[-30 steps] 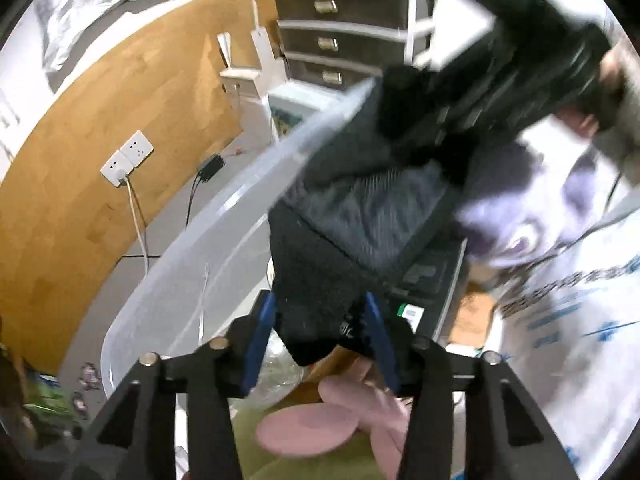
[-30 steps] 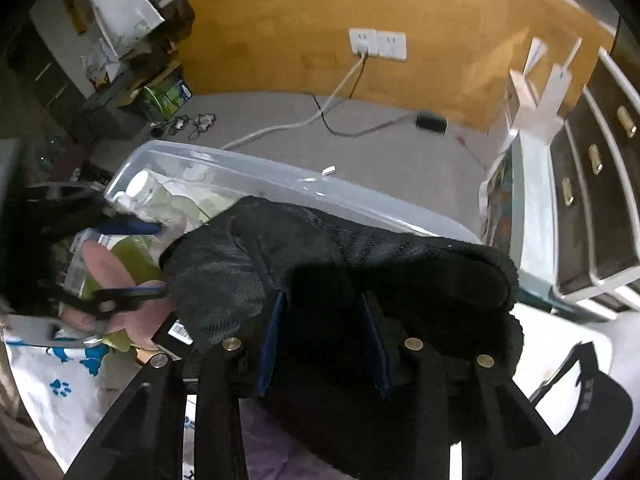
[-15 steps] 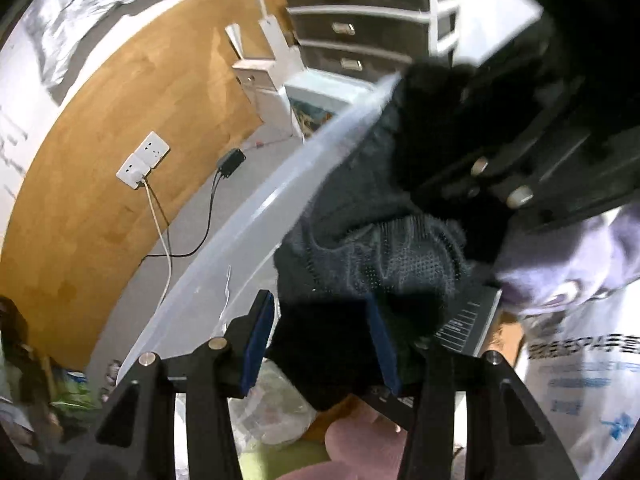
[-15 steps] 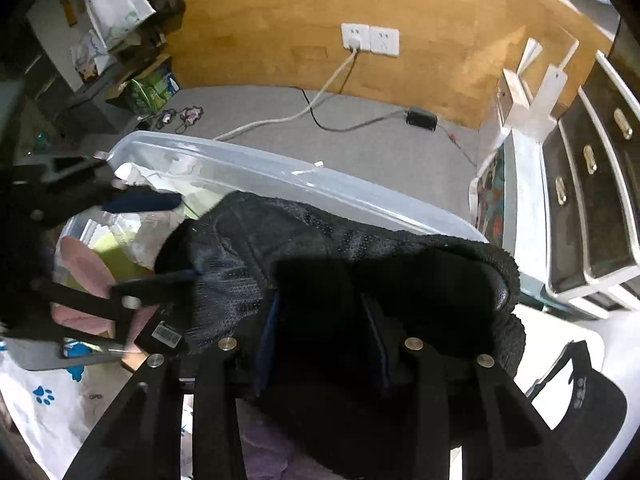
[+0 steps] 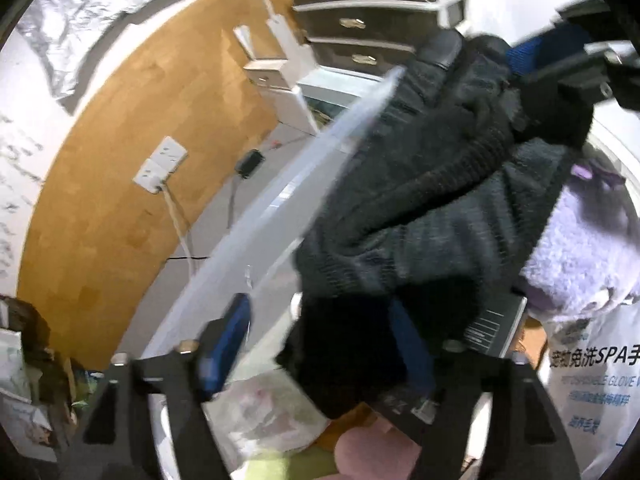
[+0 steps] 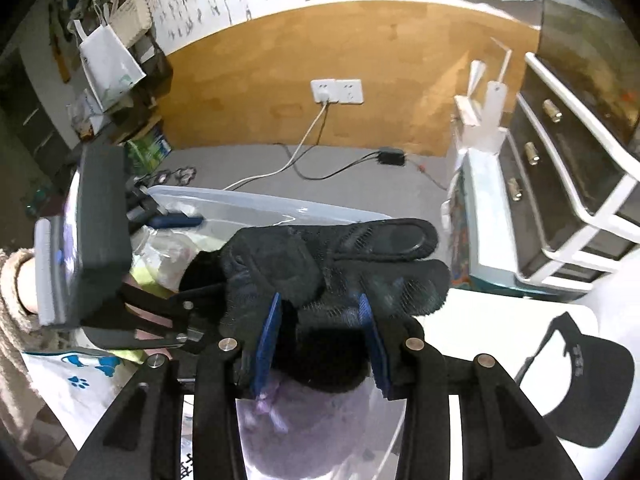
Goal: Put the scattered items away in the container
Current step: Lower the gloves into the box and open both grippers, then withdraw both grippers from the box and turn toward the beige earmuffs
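A black knit glove (image 6: 340,256) hangs over the clear plastic bin (image 6: 280,206), its fingers pointing toward the bin's far rim. My right gripper (image 6: 320,320) is shut on the glove's cuff, blue pads on both sides. In the left wrist view the glove (image 5: 420,208) fills the middle and the right gripper (image 5: 560,68) holds it from the upper right. My left gripper (image 5: 320,320) is open. Its left pad stands clear of the glove, whose lower end hangs by the right pad. The bin's rim (image 5: 280,200) runs diagonally behind.
Inside the bin lie a purple plush cloth (image 5: 580,248), a white printed bag (image 5: 592,380), a black box (image 5: 492,328), a crumpled plastic bag (image 5: 272,412) and a pink item (image 5: 368,452). A black cap (image 6: 580,380) rests on the white surface at right. Dark drawers (image 6: 560,152) stand behind.
My left gripper's fingers have spread apart and let go of the glove. The right gripper keeps its hold, and the glove's fingers now stretch out over the bin.
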{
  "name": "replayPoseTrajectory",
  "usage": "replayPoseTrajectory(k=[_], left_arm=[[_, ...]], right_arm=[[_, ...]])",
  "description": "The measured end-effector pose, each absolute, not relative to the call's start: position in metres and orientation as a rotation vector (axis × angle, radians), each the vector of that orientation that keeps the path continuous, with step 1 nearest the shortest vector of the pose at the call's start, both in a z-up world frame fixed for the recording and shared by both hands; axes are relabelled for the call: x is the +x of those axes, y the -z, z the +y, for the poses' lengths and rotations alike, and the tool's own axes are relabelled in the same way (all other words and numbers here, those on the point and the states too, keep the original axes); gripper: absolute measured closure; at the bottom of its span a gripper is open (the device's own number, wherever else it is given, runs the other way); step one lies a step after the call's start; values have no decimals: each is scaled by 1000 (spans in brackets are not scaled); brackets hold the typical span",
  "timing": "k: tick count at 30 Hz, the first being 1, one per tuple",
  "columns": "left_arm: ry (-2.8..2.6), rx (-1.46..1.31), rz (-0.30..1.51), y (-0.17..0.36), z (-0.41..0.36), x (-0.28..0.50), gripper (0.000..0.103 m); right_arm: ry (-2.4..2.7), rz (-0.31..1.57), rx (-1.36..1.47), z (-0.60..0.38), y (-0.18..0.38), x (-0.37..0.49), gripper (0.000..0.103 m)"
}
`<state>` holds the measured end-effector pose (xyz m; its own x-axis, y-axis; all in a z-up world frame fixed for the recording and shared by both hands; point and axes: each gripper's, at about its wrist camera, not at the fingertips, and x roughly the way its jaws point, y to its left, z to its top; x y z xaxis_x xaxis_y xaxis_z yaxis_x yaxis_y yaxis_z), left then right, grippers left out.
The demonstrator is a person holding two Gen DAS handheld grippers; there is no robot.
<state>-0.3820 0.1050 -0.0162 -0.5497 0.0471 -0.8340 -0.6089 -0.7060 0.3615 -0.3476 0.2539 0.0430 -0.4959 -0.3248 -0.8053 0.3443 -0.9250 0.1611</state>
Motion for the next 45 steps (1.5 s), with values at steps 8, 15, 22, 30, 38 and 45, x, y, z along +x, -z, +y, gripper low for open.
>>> replayPoseTrajectory(k=[8,15,22,30,38,45], left_arm=[[-2385,-1102,721,-37,80,-354,6],[-2516,-981,535,-88,55,-303,1],[-2651,-853,426,-125,36,-250,1],[-2697,-752,299,-143,26,-189,1],[-2732,-721,212,-143,11,-140,1],[-2735,-743,163,-119,-3,-104,1]], right_arm=[[2490,-41,1192,260,-73,-324,30],[2616,-35,1029,255,-105,-280,1],[2708,-12,907,243,-125,-229,0],[2740,-99,843,239,-132,-176,0],[2779,-171,825,235,-119,-126,0],[2778,-93,849,218,-98,-84,0]])
